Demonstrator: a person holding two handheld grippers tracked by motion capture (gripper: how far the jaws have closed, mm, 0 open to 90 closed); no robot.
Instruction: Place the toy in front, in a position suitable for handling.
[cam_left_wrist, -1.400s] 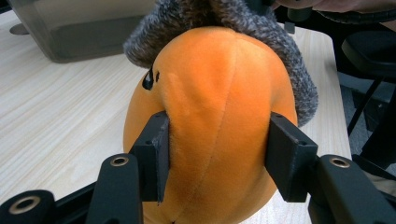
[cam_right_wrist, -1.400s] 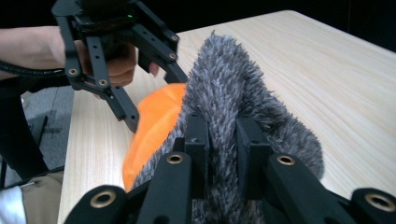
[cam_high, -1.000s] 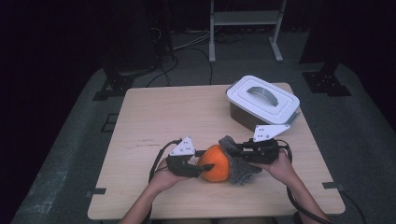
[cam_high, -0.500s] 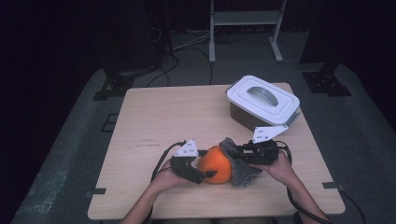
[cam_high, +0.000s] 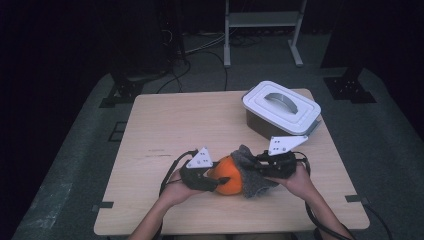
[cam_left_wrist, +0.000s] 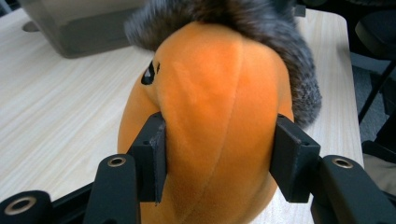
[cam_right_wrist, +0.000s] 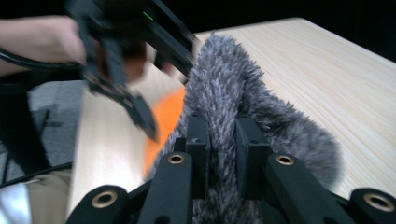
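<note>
High view hangs above the person's edge, looking forward and down over the whole table (cam_high: 165, 130). Left gripper view sits super close, staring past its jaws at the orange plush (cam_left_wrist: 219, 116). Right gripper view faces back toward 9 o'clock, sharing that plush (cam_right_wrist: 163, 116) and grey fur (cam_right_wrist: 233, 93).

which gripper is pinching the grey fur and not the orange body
The right gripper: its jaws sit close together on the grey fur. The left gripper is spread wide around the orange body of the plush.

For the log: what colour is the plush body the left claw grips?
Orange plush body; clearest in the left gripper view.
</note>
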